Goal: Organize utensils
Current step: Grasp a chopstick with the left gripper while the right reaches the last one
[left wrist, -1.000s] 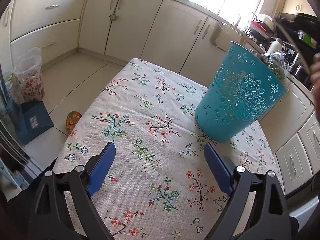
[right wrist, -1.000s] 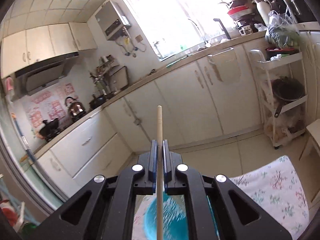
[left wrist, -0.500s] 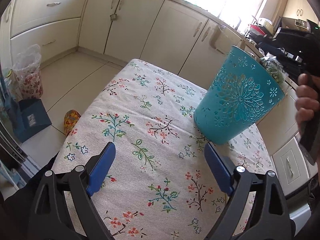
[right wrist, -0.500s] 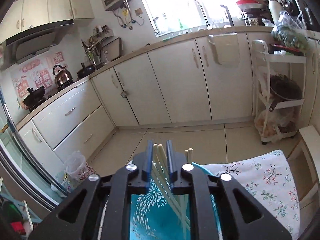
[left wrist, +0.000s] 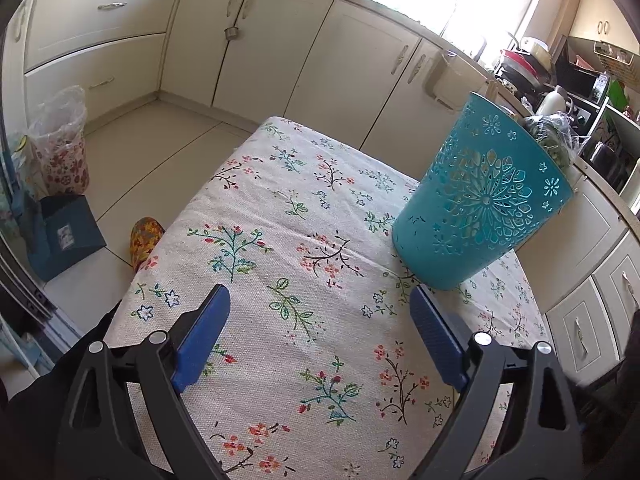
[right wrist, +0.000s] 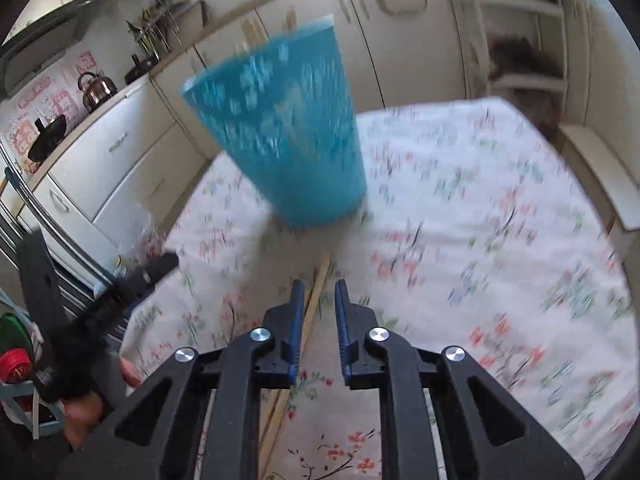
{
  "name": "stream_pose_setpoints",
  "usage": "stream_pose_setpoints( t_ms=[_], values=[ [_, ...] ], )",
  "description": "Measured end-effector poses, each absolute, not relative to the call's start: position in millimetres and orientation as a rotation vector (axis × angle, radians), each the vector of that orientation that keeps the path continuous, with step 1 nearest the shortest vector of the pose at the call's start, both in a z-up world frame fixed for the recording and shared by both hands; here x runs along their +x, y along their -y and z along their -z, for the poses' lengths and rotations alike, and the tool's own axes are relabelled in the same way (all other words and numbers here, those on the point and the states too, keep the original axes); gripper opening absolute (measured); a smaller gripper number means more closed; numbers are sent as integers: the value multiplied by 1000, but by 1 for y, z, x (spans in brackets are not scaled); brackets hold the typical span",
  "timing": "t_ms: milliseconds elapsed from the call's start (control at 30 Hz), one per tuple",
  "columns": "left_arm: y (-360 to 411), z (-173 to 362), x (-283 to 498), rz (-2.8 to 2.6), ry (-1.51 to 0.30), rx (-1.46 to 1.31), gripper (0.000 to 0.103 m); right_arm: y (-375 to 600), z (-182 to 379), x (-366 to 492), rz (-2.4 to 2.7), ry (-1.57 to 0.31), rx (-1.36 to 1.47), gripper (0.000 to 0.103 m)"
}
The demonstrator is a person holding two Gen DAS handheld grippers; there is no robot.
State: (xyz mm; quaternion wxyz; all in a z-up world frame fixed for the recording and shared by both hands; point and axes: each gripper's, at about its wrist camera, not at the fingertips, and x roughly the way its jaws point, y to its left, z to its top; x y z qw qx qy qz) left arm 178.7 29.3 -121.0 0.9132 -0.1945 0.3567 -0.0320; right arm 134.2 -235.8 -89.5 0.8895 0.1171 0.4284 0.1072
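A teal openwork basket (left wrist: 480,208) stands on the flowered tablecloth (left wrist: 280,220), with wooden chopstick ends (left wrist: 492,88) poking above its rim. My left gripper (left wrist: 320,297) hovers open and empty over the cloth, short of the basket. In the blurred right wrist view the basket (right wrist: 288,128) is straight ahead, with chopstick tips (right wrist: 290,20) showing at its top. My right gripper (right wrist: 319,285) hangs low over the cloth, its jaws a narrow gap apart with nothing pressed between the pads. Two loose chopsticks (right wrist: 280,404) lie on the cloth under its left finger.
Cream cabinets (left wrist: 280,40) run along the far walls. On the floor at left are a plastic-lined bin (left wrist: 60,140) and a dark blue box (left wrist: 64,236). A hand (right wrist: 84,412) and the left gripper's dark body (right wrist: 152,272) show at the left of the right wrist view.
My right gripper, shut on a chopstick above the basket, let it go among the others, then dropped fast to the cloth in front of the basket. The left gripper stayed still.
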Motion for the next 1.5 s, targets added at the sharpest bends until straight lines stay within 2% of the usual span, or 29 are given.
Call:
stream_pose_setpoints(
  t_ms=[267,467,667,833,967,1167,1267,1300,1333,1433,1500],
  values=[
    [-29,122,180,64,-735,-406,87,215,117,154,-194,-963,171,13],
    [-31,123,179,66,-734,-413,88,206,115,146,-209,-957,23,8],
    [-26,124,182,71,-755,-382,88,244,114,117,-179,-935,-34,8],
    [24,117,173,208,-841,-200,88,296,117,107,-146,-915,199,8],
    [82,121,160,286,-903,-8,87,285,116,110,-161,-911,163,8],
    [124,135,162,249,-970,148,62,283,115,109,-185,-911,158,8],
    [129,132,162,275,-970,155,37,282,115,110,-190,-912,162,10],
    [130,131,161,290,-973,156,19,283,115,109,-194,-912,163,11],
    [132,130,161,305,-979,159,6,283,115,109,-199,-911,165,12],
    [126,130,163,336,-1002,116,4,282,115,109,-203,-910,167,13],
    [110,127,164,389,-1021,-15,4,283,115,108,-206,-910,173,13]
  ],
)
